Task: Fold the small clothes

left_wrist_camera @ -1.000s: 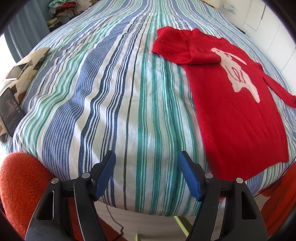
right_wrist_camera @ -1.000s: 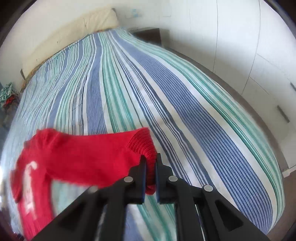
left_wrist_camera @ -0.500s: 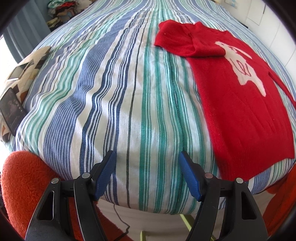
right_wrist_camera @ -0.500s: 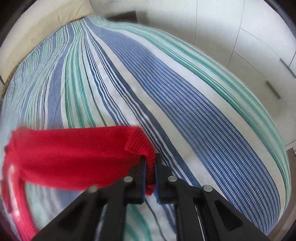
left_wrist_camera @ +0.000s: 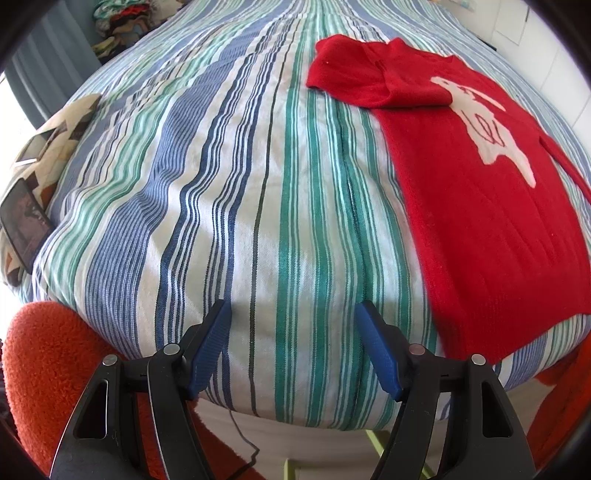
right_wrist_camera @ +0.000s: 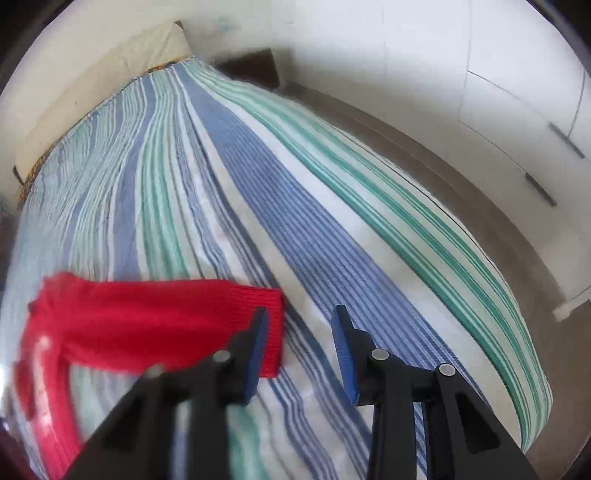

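Observation:
A small red sweater point(left_wrist_camera: 480, 192) with a white animal figure lies flat on the striped bed cover point(left_wrist_camera: 240, 192), to the right in the left wrist view, one sleeve folded across its top. My left gripper point(left_wrist_camera: 293, 321) stands open over the bed's near edge, apart from the sweater, nothing between its fingers. In the right wrist view the sweater's other sleeve point(right_wrist_camera: 155, 321) lies stretched out on the cover. My right gripper point(right_wrist_camera: 299, 321) is opening: the ribbed cuff point(right_wrist_camera: 271, 332) lies beside and behind its left finger, free of the pads, the gap holding only bed cover.
A patterned cushion point(left_wrist_camera: 62, 129) with a phone and a dark tablet point(left_wrist_camera: 24, 218) sits at the bed's left edge. Orange fleece point(left_wrist_camera: 48, 369) fills the lower left. Piled clothes point(left_wrist_camera: 110, 22) lie far back. White cupboard doors point(right_wrist_camera: 498, 92) and a strip of floor run along the bed's right side.
The right gripper carried the sleeve's cuff outward to the right, then opened and let it go onto the cover. The left gripper stayed still and open.

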A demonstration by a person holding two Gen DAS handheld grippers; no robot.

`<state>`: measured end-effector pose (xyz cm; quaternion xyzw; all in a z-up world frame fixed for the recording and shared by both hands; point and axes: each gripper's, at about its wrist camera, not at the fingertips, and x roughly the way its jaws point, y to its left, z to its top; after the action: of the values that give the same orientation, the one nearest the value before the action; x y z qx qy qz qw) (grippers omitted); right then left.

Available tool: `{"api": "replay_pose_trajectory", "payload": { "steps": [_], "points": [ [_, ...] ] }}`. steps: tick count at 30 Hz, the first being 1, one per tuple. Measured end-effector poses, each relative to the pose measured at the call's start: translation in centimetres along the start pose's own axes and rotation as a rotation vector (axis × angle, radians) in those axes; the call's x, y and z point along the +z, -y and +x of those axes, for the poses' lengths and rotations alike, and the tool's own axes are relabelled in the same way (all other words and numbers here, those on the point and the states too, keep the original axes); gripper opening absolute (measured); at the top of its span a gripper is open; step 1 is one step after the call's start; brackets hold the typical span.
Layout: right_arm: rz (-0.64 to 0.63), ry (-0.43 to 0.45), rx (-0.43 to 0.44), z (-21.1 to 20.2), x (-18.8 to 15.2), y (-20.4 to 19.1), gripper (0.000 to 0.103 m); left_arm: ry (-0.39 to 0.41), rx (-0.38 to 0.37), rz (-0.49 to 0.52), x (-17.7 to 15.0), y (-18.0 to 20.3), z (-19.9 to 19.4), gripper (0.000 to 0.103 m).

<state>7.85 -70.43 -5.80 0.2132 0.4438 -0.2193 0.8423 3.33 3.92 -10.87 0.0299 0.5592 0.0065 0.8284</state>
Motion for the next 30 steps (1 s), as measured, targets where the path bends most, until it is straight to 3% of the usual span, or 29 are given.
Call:
{"api": "replay_pose_trajectory", "payload": {
  "steps": [2, 3, 6, 10, 13, 15, 18, 20, 22, 23, 26, 29, 30],
  "points": [
    [-0.045, -0.039, 0.118, 0.5, -0.7, -2.2, 0.035, 0.002, 0.002, -0.001, 0.0, 0.0, -0.2, 0.073],
    [-0.067, -0.067, 0.133, 1.3, -1.0, -3.3, 0.035, 0.002, 0.004, -0.003, 0.0, -0.1, -0.3, 0.073],
    [-0.095, -0.163, 0.036, 4.6, -2.5, -5.3, 0.035, -0.002, 0.022, -0.012, 0.0, -0.4, -1.0, 0.073],
    [-0.035, -0.108, -0.058, 4.0, -3.8, -4.1, 0.034, 0.051, 0.029, 0.036, 1.6, -0.4, -3.3, 0.073],
    [-0.049, -0.110, -0.138, 1.7, -4.5, -3.6, 0.036, 0.129, -0.044, 0.092, 5.8, 0.5, -5.2, 0.076],
    [-0.089, -0.093, -0.110, -0.7, -5.4, -3.8, 0.036, 0.160, -0.118, 0.121, 9.8, 1.5, -5.6, 0.083],
    [-0.187, -0.056, -0.087, -4.7, -8.1, -5.7, 0.047, 0.134, -0.251, 0.132, 16.4, 3.2, -3.8, 0.084],
    [-0.231, -0.022, -0.055, -7.3, -10.9, -6.8, 0.055, 0.077, -0.289, 0.106, 20.1, 4.3, -0.6, 0.083],
    [-0.247, -0.009, -0.010, -8.9, -13.7, -7.8, 0.056, -0.011, -0.287, 0.095, 22.4, 5.8, 3.3, 0.077],
    [-0.249, -0.010, 0.007, -9.2, -15.0, -8.4, 0.056, -0.048, -0.258, 0.093, 23.2, 6.4, 5.2, 0.068],
    [-0.349, 0.034, -0.080, -9.9, -16.6, -10.9, 0.056, -0.100, -0.212, 0.087, 23.9, 8.2, 8.6, 0.054],
    [-0.406, 0.060, -0.128, -10.2, -17.3, -11.8, 0.056, -0.018, -0.234, 0.128, 23.4, 9.6, 7.8, 0.007],
    [-0.418, 0.049, -0.140, -10.1, -17.5, -11.9, 0.056, 0.026, -0.242, 0.155, 22.8, 10.1, 6.8, 0.006]
  ]
}}
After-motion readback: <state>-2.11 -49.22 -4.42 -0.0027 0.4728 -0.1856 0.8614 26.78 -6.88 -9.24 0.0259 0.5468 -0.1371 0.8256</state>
